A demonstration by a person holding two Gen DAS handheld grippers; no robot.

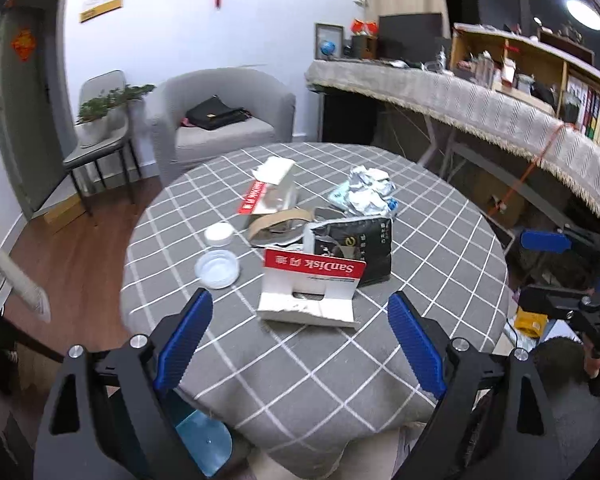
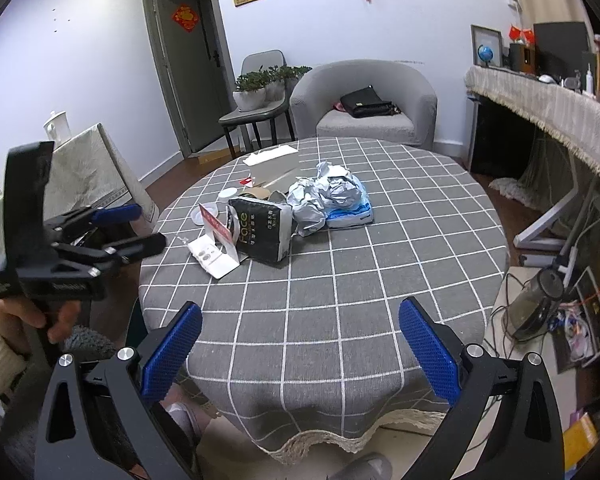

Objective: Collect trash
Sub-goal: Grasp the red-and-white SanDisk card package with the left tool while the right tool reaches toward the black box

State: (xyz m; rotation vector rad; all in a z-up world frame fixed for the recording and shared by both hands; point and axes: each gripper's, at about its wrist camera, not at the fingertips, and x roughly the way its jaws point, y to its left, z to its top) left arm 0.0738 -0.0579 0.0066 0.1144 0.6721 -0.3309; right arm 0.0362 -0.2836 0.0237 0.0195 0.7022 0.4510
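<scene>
A heap of trash lies on the round table with the grey checked cloth [image 1: 340, 360]. Nearest is a torn red-and-white SanDisk card pack [image 1: 312, 284]. Behind it stand a black packet [image 1: 356, 248], crumpled silvery paper [image 1: 370, 190], a red-and-white box [image 1: 268, 196], a white lid [image 1: 219, 235] and a clear plastic lid [image 1: 217, 269]. My left gripper [image 1: 299, 297] is open at the table's near-left edge, short of the card pack and touching nothing. In the right wrist view, that gripper [image 2: 138, 230] hangs beside the table, left of the pack [image 2: 216, 256]. My right gripper [image 2: 301, 306] is open over the near edge, with nothing between its fingers.
A grey armchair [image 2: 364, 120] with a black bag stands behind the table, and a chair with potted plants [image 2: 256, 92] is to its left. A long cloth-covered desk [image 1: 480, 108] runs along the right. Cables and a jug [image 2: 536, 304] lie on the floor right. Something light blue [image 1: 202, 440] sits below the table edge.
</scene>
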